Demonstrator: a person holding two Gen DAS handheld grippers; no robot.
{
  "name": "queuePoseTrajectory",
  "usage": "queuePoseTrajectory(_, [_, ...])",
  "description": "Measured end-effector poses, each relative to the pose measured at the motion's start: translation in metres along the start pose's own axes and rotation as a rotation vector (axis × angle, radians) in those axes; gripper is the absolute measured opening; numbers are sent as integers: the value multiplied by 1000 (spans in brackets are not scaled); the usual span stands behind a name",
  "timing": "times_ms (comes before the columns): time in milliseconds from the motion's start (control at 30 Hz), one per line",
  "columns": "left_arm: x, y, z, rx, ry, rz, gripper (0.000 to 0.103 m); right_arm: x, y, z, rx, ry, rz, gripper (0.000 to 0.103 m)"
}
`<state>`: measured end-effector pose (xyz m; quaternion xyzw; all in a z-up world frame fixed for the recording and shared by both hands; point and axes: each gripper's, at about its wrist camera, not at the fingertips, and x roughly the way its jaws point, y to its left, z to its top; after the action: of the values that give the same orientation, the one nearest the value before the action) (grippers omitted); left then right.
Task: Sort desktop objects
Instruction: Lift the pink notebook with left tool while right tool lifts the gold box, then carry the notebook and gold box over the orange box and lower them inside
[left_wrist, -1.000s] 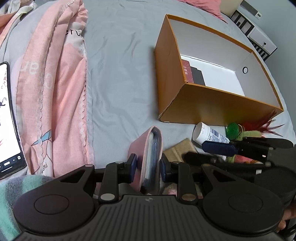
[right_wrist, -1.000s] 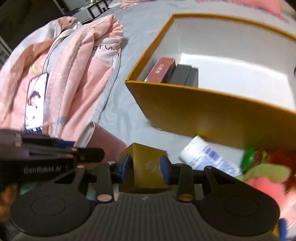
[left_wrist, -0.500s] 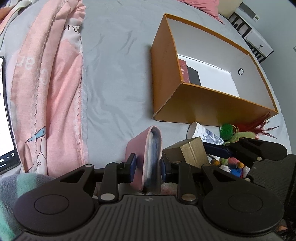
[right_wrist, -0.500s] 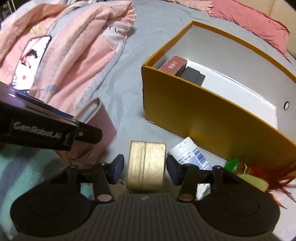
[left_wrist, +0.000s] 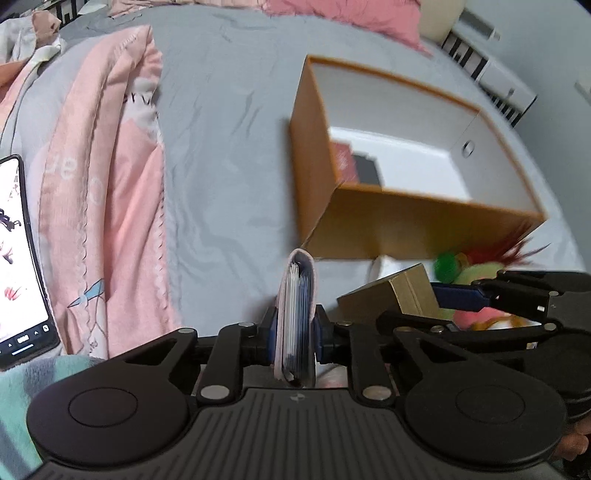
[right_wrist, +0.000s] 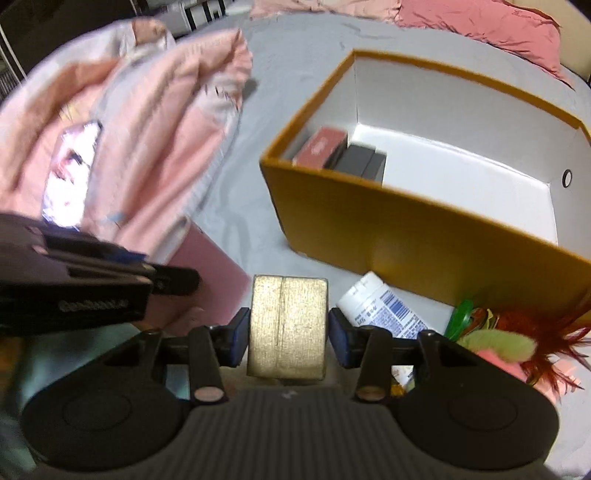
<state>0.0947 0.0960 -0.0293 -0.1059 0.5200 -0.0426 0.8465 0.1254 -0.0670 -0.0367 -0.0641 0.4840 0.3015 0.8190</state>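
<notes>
My left gripper (left_wrist: 295, 332) is closing, and its pads press both faces of a pink card wallet (left_wrist: 297, 291). The wallet stands edge-on with cards showing inside. In the right wrist view the same wallet (right_wrist: 210, 273) sits at the tip of the left gripper's fingers (right_wrist: 166, 277). A gold box (right_wrist: 286, 314) sits squarely between the pads of my right gripper (right_wrist: 288, 336), which is closing with its pads against the box's sides. The left wrist view shows the gold box (left_wrist: 388, 295) tilted. Beyond both stands an open orange box (right_wrist: 406, 229) with a white inside.
A red box (right_wrist: 321, 146) and a dark box (right_wrist: 364, 160) lie in the orange box's near-left corner. A white tube (right_wrist: 380, 310) and a plush toy with red feathers (right_wrist: 498, 343) lie by its front wall. On the left, a lit phone (left_wrist: 18, 258) rests on a pink quilt (left_wrist: 110, 166).
The right jaws let go of the skewed gold box, opened wide, then closed back onto it squared up. The left jaws narrowed on the wallet, which now stands straighter. Both views shifted slightly.
</notes>
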Motion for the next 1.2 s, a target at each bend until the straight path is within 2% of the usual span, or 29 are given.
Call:
queuePoseTrajectory(167, [-30,-17,12,6,-86,-44,20,-40,-13,12,47,-83,47,47])
queuePoseTrajectory(267, [-49,-31,27,16,-145,-104,20,-68,-23,22,77,-149,61,47])
queuePoseTrajectory(367, [-61,-46,46,29,-184,-184,20,-89,-35,35,96,-220,52,47])
queuePoseTrajectory(600, [-59,-66,100,34,-225,-287,20,-118,-71,62,165,-344,0,47])
queuePoseTrajectory(767, [-19,-84,126,60,-155,-260,20,-95,-99,73,225,-329,-48,47])
queuePoseTrajectory(833, [2,-92,130,81,-115,-215,20,-80,-110,75,253,-306,-58,47])
queuePoseTrajectory(967, [38,-103,130,119,-40,-106,20,-47,-125,77,282,-242,-72,47])
queuePoseTrajectory(1200, [74,-106,125,146,52,-38,20,-3,-138,68,306,-138,-52,47])
